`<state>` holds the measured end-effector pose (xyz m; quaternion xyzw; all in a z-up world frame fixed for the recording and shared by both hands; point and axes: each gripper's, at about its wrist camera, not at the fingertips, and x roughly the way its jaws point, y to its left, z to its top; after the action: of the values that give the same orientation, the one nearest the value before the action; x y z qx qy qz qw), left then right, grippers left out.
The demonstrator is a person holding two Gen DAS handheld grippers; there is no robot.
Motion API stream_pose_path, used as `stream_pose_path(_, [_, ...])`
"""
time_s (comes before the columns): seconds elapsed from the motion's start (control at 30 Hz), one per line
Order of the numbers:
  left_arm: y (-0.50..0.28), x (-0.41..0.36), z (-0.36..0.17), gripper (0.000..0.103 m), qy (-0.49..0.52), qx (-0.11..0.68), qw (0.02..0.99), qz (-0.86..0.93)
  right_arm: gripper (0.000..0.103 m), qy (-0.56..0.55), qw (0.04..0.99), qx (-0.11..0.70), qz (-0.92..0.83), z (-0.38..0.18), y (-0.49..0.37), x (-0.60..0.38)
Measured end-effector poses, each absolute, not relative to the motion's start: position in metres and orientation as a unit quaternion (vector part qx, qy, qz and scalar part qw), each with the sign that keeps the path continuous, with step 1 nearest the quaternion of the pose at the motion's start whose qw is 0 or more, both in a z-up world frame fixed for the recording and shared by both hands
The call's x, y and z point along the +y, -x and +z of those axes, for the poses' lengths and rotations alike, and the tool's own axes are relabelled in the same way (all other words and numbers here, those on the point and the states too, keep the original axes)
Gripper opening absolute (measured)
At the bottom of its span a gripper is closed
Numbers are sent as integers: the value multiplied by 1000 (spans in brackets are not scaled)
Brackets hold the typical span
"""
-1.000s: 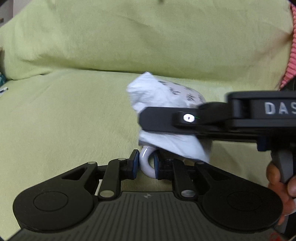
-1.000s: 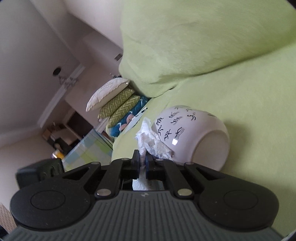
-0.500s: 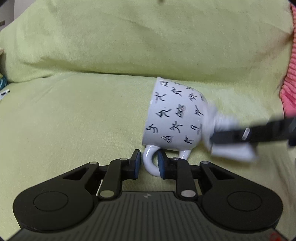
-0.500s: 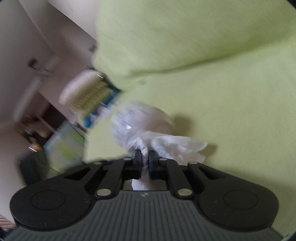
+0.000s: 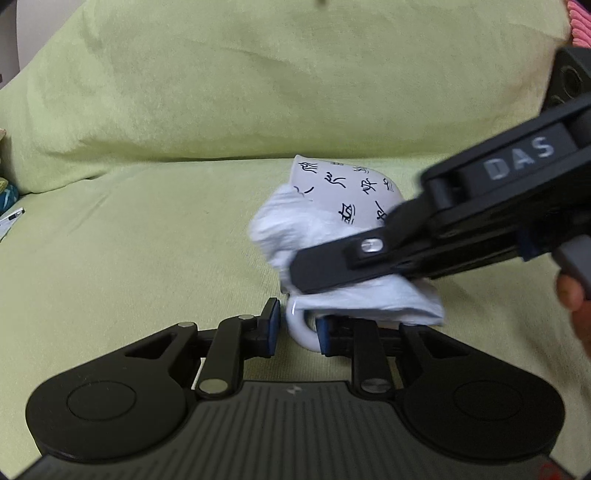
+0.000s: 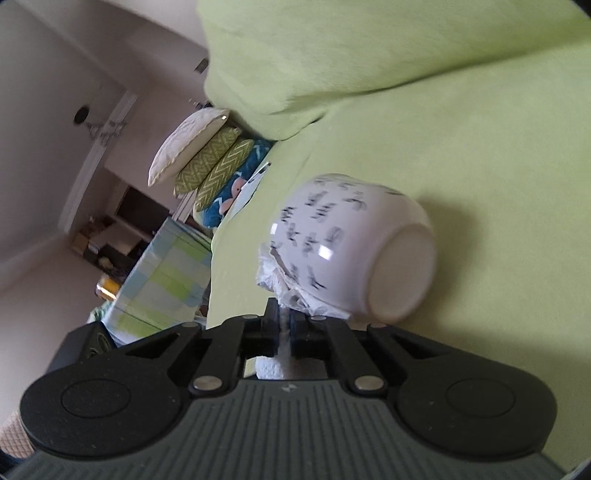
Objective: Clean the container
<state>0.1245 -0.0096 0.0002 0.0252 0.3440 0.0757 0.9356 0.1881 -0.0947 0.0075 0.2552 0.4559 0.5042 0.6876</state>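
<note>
A green sofa [image 5: 155,236], seat and back cushion covered in the same cloth, fills both views. In the right wrist view a pale wall [image 6: 48,62] and ceiling, a dim doorway, a checked green-and-blue cloth [image 6: 162,273] and a stack of four cushions [image 6: 207,162] at the sofa's far end make up the room.

The cup [image 5: 354,195] [image 6: 351,243], white with black brush-style characters, lies tipped on its side over the seat, its mouth turned toward the cushions and its bare base toward the right wrist camera. What is inside cannot be seen (the mouth is covered by paper).

The left tongs [image 5: 295,330] stand partly open around the cup's handle [image 5: 301,328]: the right pad touches the handle, the left pad stands just clear of it.

The right tongs [image 6: 283,328] [image 5: 295,273] are closed tight on a crumpled white tissue [image 5: 295,229] [image 6: 280,284], which is pressed against the cup's rim and side. In the left wrist view the black body of the right tongs, lettered "DAS", crosses in front of the cup and hides its lower half. A fingertip [image 5: 570,295] shows at the right edge, beside a strip of pink knit [image 5: 580,18] in the upper corner.
</note>
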Motion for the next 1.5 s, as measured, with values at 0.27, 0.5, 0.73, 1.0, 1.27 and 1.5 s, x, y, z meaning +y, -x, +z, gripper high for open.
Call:
stream_pose_path(0.27, [-141,1,2,29,-17,347,934,79,7,-221,743,458,435,5,-179,-123])
stream_pose_path(0.5, [-152,12,3,29,-21,347,934,78,7,-182,770,282,543,45,-146,-117])
stream_pose_path(0.73, [-157,22,2,29,-27,348,934,79,1,-185,758,285,557,30,-178,-88])
stream_pose_path(1.0, [-162,27,0,29,-29,347,934,80,1,-237,771,264,529,26,-217,-82])
stream_pose_path(1.27, [-128,22,-2,28,-37,345,936,68,11,-233,786,298,489,18,-243,-81])
stream_pose_path(1.5, [-109,23,-6,28,-40,343,937,59,11,-223,797,359,431,2,-261,-91])
